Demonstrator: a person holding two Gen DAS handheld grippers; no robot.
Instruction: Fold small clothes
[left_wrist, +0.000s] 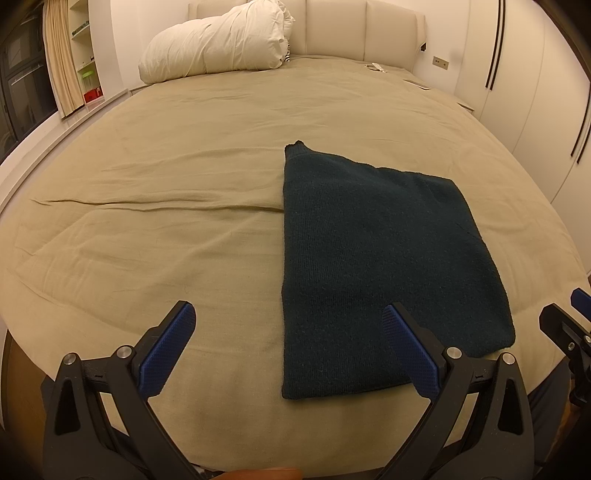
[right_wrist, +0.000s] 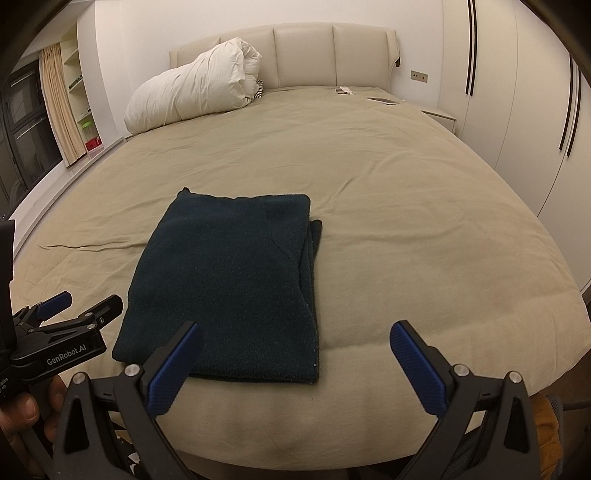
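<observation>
Both the left gripper (left_wrist: 288, 347) and right gripper (right_wrist: 295, 363) hover spread and empty at the near edge of the sweater (right_wrist: 229, 284), folded flat on the bed (right_wrist: 406, 206); advisable to pinch both near corners evenly, folding toward the far pillow (right_wrist: 192, 86).

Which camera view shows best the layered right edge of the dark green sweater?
The right wrist view: the sweater lies whole there, and its stacked layers show along the right edge. The left wrist view shows the sweater flat, with one blue pad covering its near part.
</observation>
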